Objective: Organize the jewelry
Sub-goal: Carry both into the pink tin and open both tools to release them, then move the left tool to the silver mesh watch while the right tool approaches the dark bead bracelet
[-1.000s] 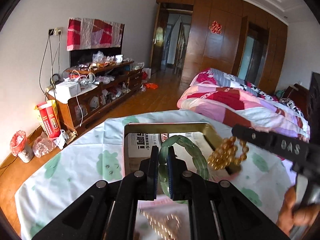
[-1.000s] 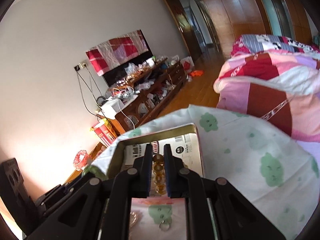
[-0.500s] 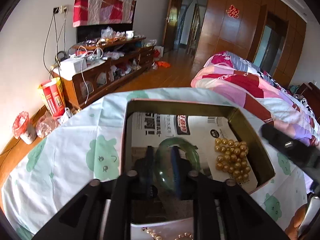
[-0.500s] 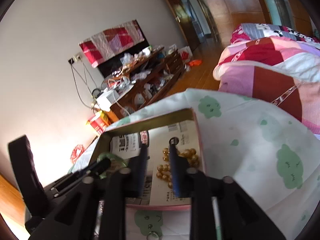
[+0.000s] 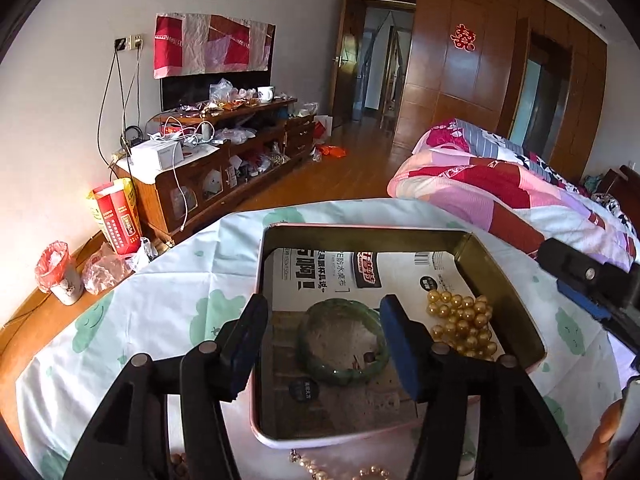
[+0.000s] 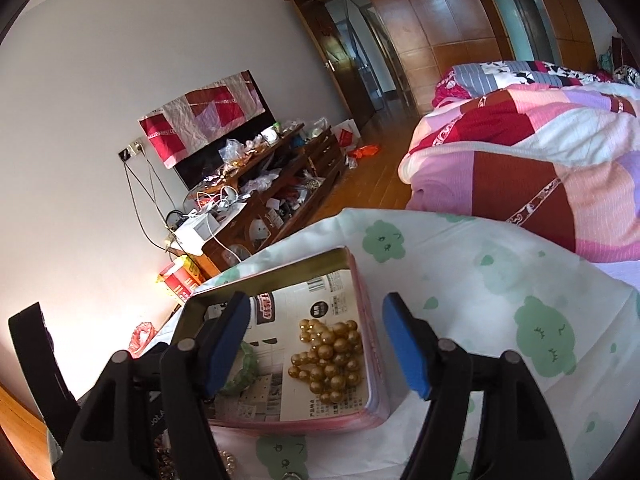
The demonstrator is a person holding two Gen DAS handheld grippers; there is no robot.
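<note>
Inside the tin (image 5: pixel 500 280) on the worktop (image 5: pixel 160 304), the green bangle (image 5: pixel 344 340) lies flat near the front wall and the gold bead string (image 5: pixel 460 324) sits heaped beside it, toward the right wall, apparently collected for storage. Left claw (image 5: pixel 324 340) and right claw (image 6: pixel 316 340) both hover above, spread wide and empty.

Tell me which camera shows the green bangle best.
The left wrist view: the green bangle lies whole and unobstructed in the tin, beside the gold beads. In the right wrist view only a sliver shows, mostly hidden behind a finger of the right tool.
</note>
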